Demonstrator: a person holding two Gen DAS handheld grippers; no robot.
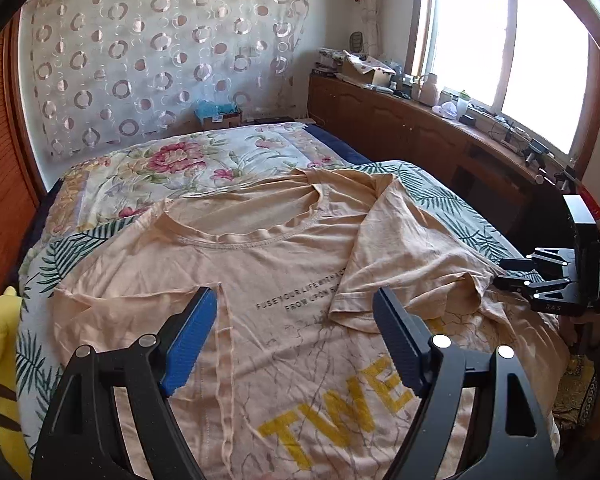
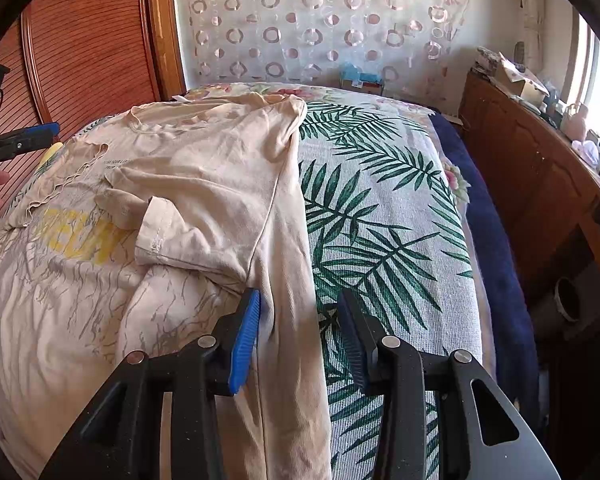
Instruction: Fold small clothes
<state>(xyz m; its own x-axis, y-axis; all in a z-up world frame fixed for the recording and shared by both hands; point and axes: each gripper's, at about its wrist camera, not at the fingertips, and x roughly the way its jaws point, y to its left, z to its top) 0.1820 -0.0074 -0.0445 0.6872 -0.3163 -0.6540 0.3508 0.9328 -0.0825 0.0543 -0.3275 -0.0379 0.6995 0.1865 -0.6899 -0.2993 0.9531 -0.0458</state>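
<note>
- Left wrist view: a peach T-shirt (image 1: 284,264) lies face up on the bed (image 1: 100,240), with small dark lettering on the chest and big yellow letters lower down. One sleeve is folded in over the front. The left gripper (image 1: 296,320) hovers above it, jaws spread wide, nothing between them.
- Right wrist view: the shirt's folded side edge runs between the right gripper's (image 2: 298,312) part-open jaws. Whether the pads pinch it I cannot tell.
</note>
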